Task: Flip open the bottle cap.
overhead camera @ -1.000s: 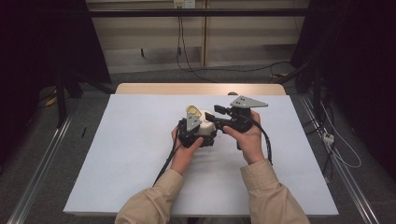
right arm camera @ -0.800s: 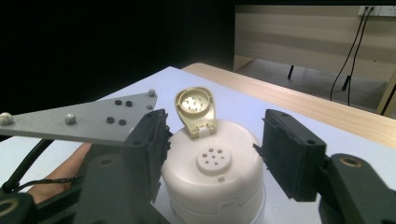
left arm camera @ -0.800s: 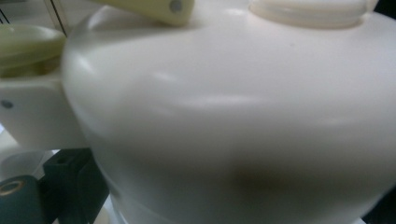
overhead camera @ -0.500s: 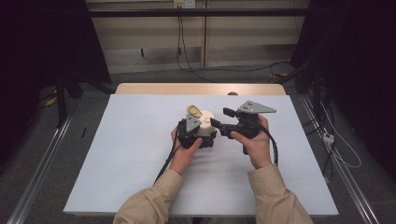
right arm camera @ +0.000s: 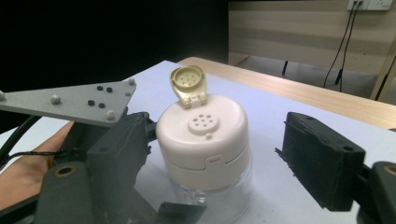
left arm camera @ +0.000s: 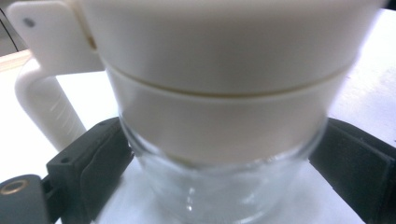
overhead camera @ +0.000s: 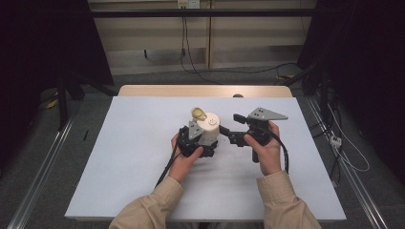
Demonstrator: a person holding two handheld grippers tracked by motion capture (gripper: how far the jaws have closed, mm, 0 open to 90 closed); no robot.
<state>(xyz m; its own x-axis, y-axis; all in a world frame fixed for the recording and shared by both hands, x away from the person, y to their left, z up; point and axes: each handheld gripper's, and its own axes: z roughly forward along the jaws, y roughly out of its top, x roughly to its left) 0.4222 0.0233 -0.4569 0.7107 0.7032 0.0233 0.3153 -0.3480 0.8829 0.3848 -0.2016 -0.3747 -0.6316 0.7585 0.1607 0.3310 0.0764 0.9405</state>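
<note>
A glass jar [overhead camera: 210, 139] with a cream lid [overhead camera: 210, 125] stands on the white table [overhead camera: 119, 157]; its small flip cap [overhead camera: 198, 113] is tilted up and open. My left gripper [overhead camera: 206, 147] is shut on the jar's glass body [left arm camera: 224, 196], with one black jaw on each side below the lid [left arm camera: 224, 70]. My right gripper [overhead camera: 230, 130] is open just to the right of the jar, jaws pointing at it. In the right gripper view the lid [right arm camera: 203, 135] with its holed spout sits between the spread jaws of the right gripper [right arm camera: 215, 177], apart from both, and the flip cap [right arm camera: 188, 81] stands up.
The left gripper's grey plate [right arm camera: 70, 100] and a hand [right arm camera: 37, 158] lie left of the jar. A wooden strip [overhead camera: 205, 90] edges the table's far side. Cables [overhead camera: 191, 52] run along the floor behind, and rails flank the table.
My right gripper has drawn back to the right, away from the jar's top. The left gripper and the jar have stayed put, flip cap open throughout.
</note>
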